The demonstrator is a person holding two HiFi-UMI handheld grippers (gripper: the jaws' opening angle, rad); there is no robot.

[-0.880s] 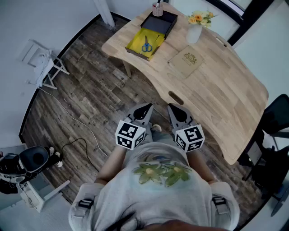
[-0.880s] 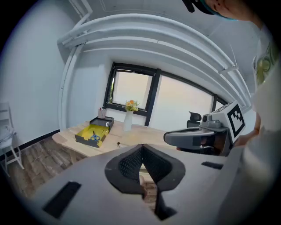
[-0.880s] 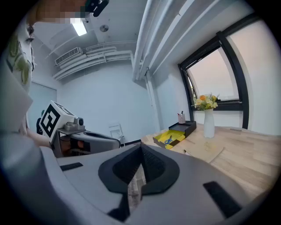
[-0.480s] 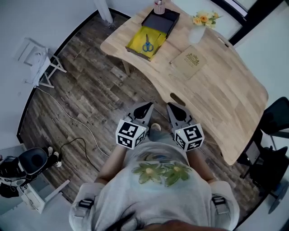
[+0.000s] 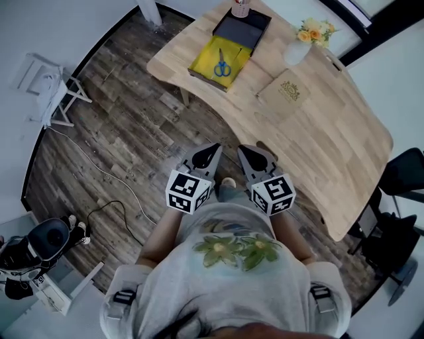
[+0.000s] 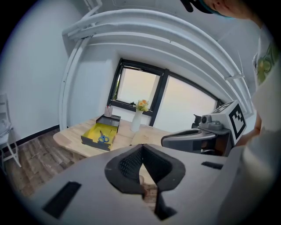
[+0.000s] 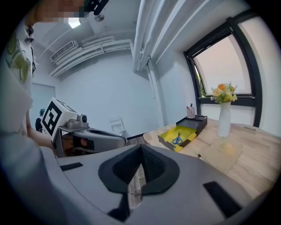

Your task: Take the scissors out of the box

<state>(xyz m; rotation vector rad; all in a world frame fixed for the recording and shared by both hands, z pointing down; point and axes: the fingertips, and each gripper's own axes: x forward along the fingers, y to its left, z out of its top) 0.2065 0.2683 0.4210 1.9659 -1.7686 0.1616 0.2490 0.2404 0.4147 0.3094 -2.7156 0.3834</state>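
Observation:
Blue-handled scissors [image 5: 221,67] lie on yellow lining inside a black box [image 5: 199,73] at the far left end of the wooden table [image 5: 318,132]. The same scissors [image 6: 103,139] [image 7: 177,140] show small in both gripper views. My left gripper [image 5: 212,148] and right gripper [image 5: 241,151] are held side by side close to my chest, over the floor, well short of the box. Both are shut with nothing between the jaws.
A white vase with flowers [image 5: 298,48], a tan book [image 5: 286,93] and a pen cup [image 5: 240,9] stand on the table near the box. A white folding rack [image 5: 46,89] and a cable [image 5: 99,172] lie on the floor at left. A black chair [image 5: 401,179] is at right.
The view has shifted slightly; the table and box sit a little higher and further right in the head view. Both grippers stay together in front of me, shut.

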